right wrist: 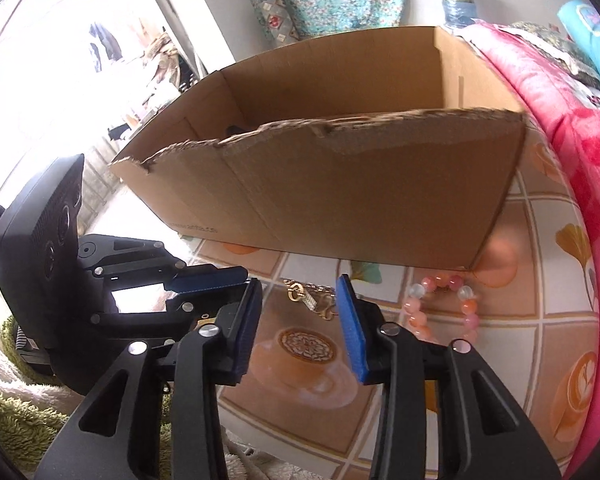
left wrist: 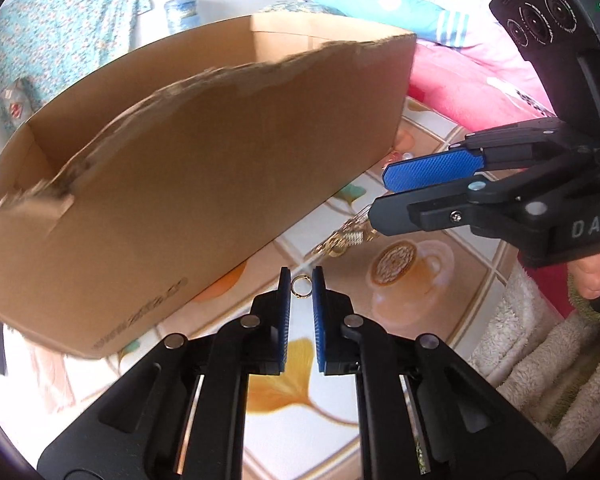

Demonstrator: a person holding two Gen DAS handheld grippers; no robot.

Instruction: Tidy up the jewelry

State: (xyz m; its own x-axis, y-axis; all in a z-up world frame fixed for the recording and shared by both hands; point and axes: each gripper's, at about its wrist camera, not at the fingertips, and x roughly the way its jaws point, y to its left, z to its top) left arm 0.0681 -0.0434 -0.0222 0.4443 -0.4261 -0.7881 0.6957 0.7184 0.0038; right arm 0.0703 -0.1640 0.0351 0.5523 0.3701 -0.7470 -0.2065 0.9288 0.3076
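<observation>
From my left gripper (left wrist: pixel 301 280) I see a small gold ring (left wrist: pixel 301 285) standing between the two blue pads; the fingers are narrow around it and the pads seem to touch its sides, so I read it as held. A thin gold chain (left wrist: pixel 342 236) runs from the ring away to the right, toward the right gripper (left wrist: pixel 380 196), and its far end is hidden behind the lower black finger. In my right wrist view the right gripper (right wrist: pixel 300 300) has its fingers wide apart with nothing between the pads, and the same chain (right wrist: pixel 312 300) with its small charms lies on the worktop (right wrist: pixel 532 308) just beyond the fingertips. To the right of the chain there is a bracelet (right wrist: pixel 444 308) of pink and pale beads, lying flat near the right corner of the cardboard box (right wrist: pixel 340 184). The box stands on the far side of the jewelry, open at the top, with a torn near edge; I cannot tell what is inside it. The worktop cloth has printed coffee cups and yellow leaves. A pink blanket (right wrist: pixel 572 128) lies at the right side, and a pale fluffy towel (left wrist: pixel 540 360) is at the near right in the left view.
</observation>
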